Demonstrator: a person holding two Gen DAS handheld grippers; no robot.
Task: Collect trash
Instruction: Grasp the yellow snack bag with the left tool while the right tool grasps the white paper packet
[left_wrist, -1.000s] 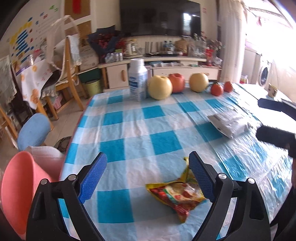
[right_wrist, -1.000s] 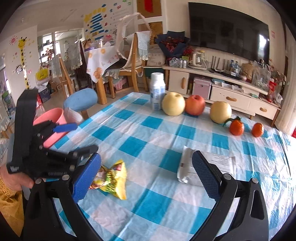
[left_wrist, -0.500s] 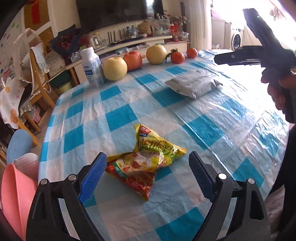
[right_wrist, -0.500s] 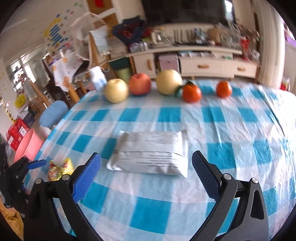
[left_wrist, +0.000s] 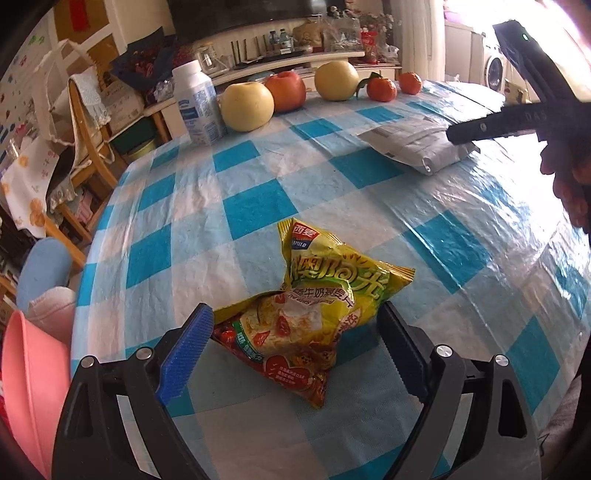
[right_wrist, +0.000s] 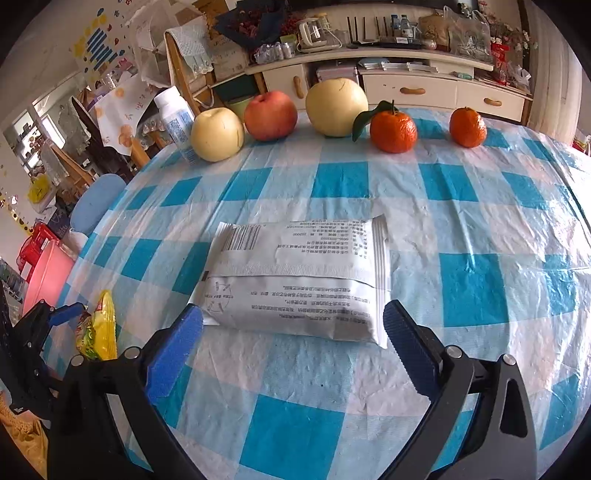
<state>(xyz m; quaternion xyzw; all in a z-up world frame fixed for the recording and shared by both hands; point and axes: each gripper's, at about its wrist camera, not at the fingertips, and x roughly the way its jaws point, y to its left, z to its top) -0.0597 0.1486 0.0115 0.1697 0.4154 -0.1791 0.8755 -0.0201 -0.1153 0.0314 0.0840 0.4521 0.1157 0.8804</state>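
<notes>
- Two pieces of trash lie on the checked tablecloth (right_wrist: 343, 192): a crumpled yellow snack wrapper (left_wrist: 325, 314) near the table's edge and a flat grey-white packet (right_wrist: 299, 284) nearer the middle; they are well apart.
- The left gripper (left_wrist: 295, 347) is spread wide, its blue pads on either side of the wrapper's near end; whether they touch the foil I cannot tell; nothing is pinched.
- The right gripper (right_wrist: 293, 339) is likewise spread, its fingertips flanking the packet's near edge; it holds nothing.
- Risk at the wrapper: it is puffed and twisted, so a pinch on a loose fold may slip off the foil, or a low approach may push it along the glossy cloth rather than trap it.
- Risk at the packet: it lies flat and looks about as wide as the open jaws, so closing across it could buckle it or skate over the top; catching the cloth with it would drag the cloth and, I judge, set the fruit rolling.
- A pink bin (left_wrist: 33, 380) sits below the table edge on the left; probably the drop point, and a wide swing could miss its rim.
- Counted along the far edge: one white bottle (right_wrist: 175, 122); two pale pears (right_wrist: 217, 134); one red apple (right_wrist: 270, 115); two tangerines (right_wrist: 393, 131); one blue stool (right_wrist: 98, 201) beyond the table.
</notes>
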